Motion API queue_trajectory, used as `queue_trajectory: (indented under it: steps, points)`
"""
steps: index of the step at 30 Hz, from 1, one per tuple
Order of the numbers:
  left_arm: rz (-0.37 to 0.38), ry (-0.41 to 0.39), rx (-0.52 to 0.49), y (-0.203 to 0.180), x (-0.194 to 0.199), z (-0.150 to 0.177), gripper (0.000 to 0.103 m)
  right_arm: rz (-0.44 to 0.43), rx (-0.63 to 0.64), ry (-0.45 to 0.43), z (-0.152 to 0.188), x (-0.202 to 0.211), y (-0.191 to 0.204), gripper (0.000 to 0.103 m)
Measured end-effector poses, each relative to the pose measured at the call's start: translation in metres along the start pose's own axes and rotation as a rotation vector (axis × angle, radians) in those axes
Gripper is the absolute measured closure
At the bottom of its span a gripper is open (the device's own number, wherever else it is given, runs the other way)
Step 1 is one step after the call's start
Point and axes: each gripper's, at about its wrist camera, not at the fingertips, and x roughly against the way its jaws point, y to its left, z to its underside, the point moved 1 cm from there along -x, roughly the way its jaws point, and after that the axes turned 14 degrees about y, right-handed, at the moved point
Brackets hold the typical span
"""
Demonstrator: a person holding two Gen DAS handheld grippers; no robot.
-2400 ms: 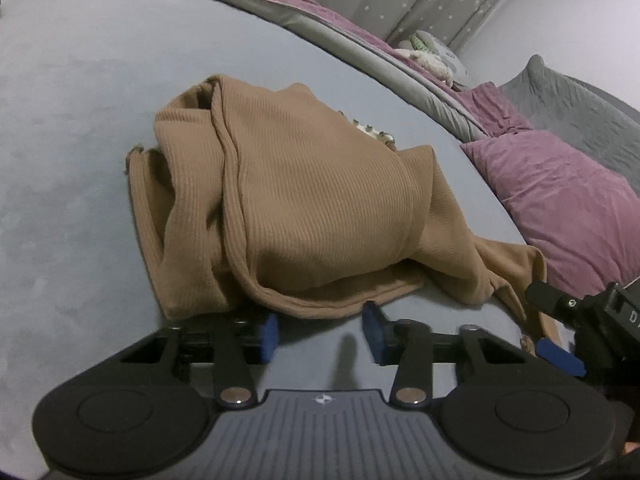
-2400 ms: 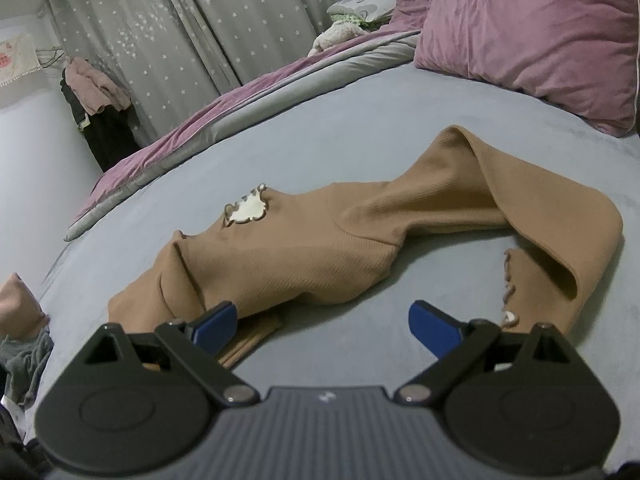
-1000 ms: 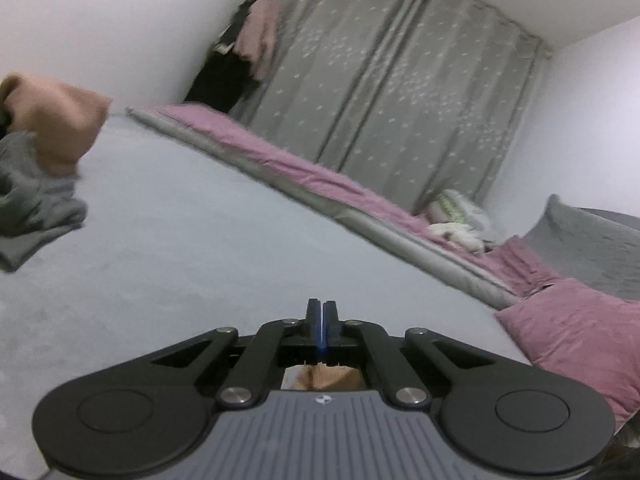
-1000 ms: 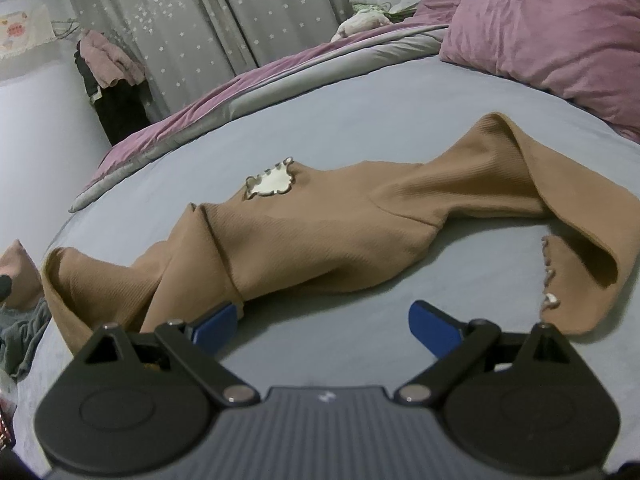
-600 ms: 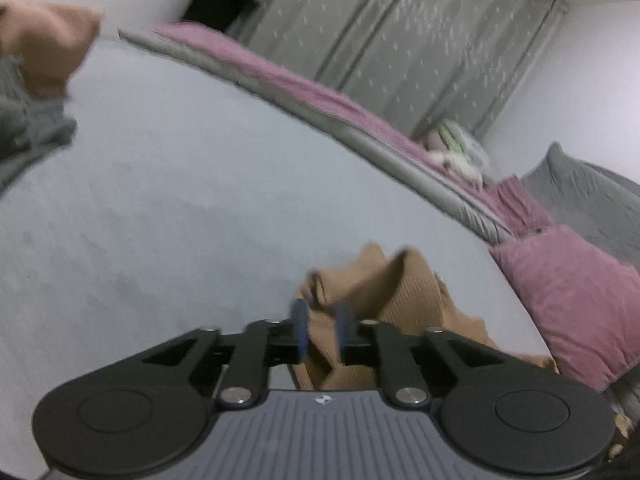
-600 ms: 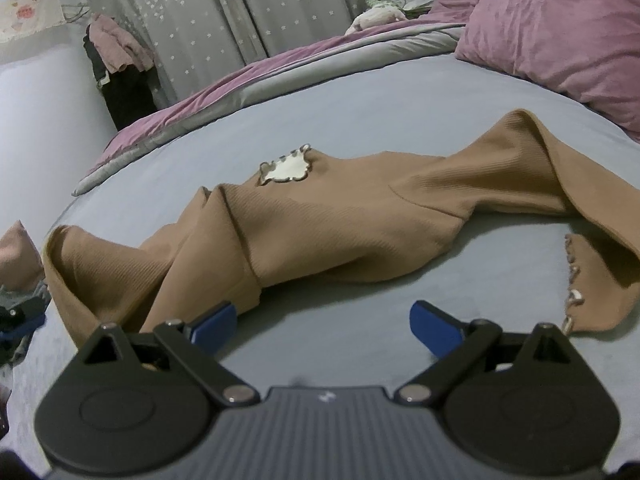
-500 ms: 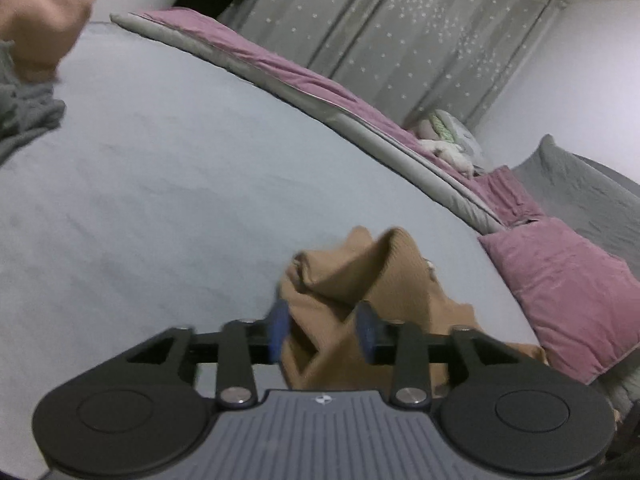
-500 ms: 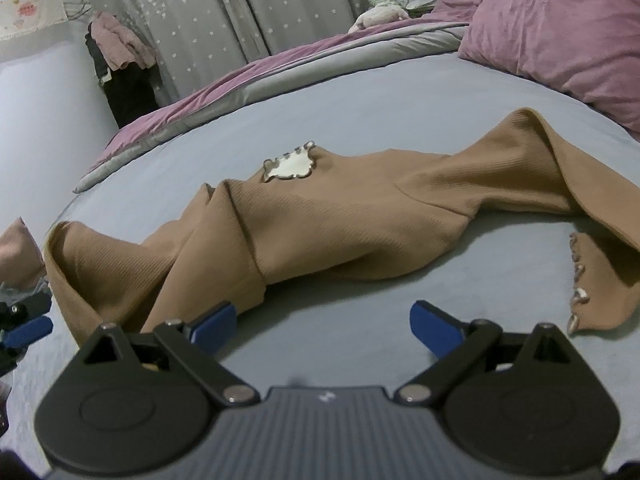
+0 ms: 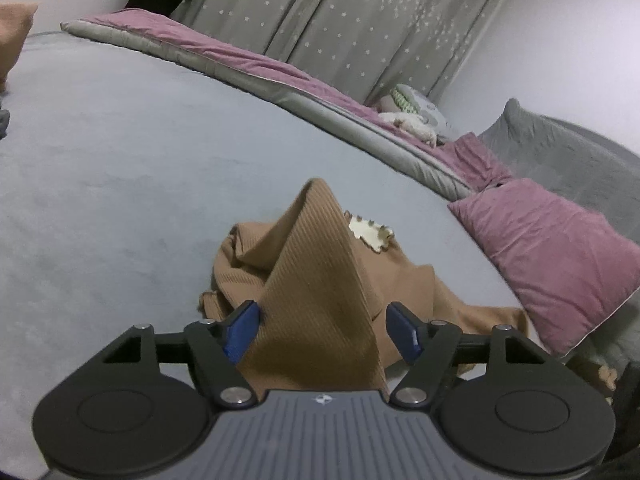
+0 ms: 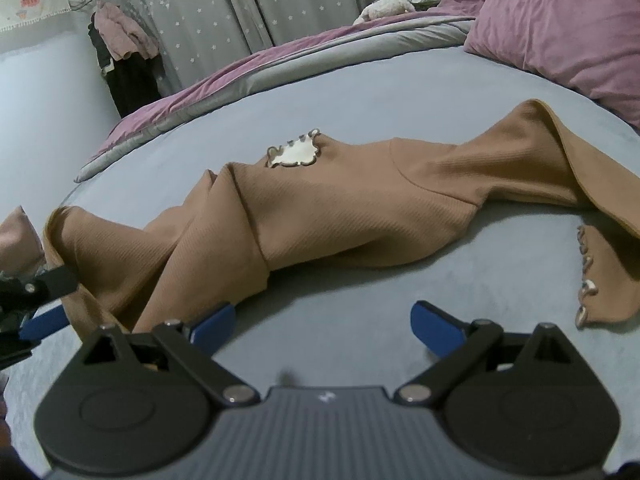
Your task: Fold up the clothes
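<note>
From the left wrist, the left gripper (image 9: 322,330) has its jaws spread apart, with a peaked fold of the brown ribbed top (image 9: 316,280) rising between the blue pads (image 9: 240,330). The cloth lies over the gripper's front edge, but the pads do not press it. The rest of the top is bunched just ahead on the grey bed (image 9: 120,168), its cream collar trim (image 9: 370,234) beyond the peak. A purple pillow (image 9: 560,256) sits to the right, well clear.

From the right wrist, the right gripper (image 10: 322,320) is wide open and holds nothing, with bare bed between its pads. The top (image 10: 340,216) stretches across the view, its long axis running left to right, so it lies crosswise ahead of these jaws. One sleeve bends back at the right, its buttoned cuff (image 10: 600,284) near the right pad. The left gripper (image 10: 40,300) shows at the far left edge, against the top's bunched end. The left gripper is nearer the body, the right nearer the sleeve. Nothing stands between either gripper and the cloth; spare clothes (image 10: 16,236) lie at the left margin.
</note>
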Motion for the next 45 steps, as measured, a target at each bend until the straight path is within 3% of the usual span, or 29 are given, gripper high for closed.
queue_trajectory:
  steps: [11,14,16,19,30,39,45]
  points:
    - [-0.113,0.02,-0.032,-0.01,-0.025,0.013,0.037,-0.005,-0.017,0.002,-0.001,0.001,-0.006,0.004]
    - [-0.147,0.01,-0.001,-0.007,-0.028,0.014,0.056,-0.006,-0.016,0.001,-0.001,0.002,-0.007,0.004]
    - [-0.173,0.0,0.018,-0.004,-0.028,0.013,0.082,-0.006,-0.018,0.002,-0.001,0.002,-0.008,0.004]
    - [-0.191,-0.016,0.034,0.002,-0.025,0.012,0.092,-0.004,-0.023,0.003,-0.001,0.002,-0.01,0.004]
    - [-0.289,-0.109,0.071,0.039,-0.004,-0.01,0.094,-0.008,-0.042,0.005,-0.002,0.004,-0.018,0.004]
    - [-0.454,-0.177,0.164,0.111,0.006,-0.028,0.094,-0.008,-0.076,0.004,-0.004,0.009,-0.033,0.004]
    - [-0.504,-0.176,0.23,0.148,0.003,-0.034,0.094,-0.02,-0.11,-0.016,-0.009,0.015,-0.04,0.004]
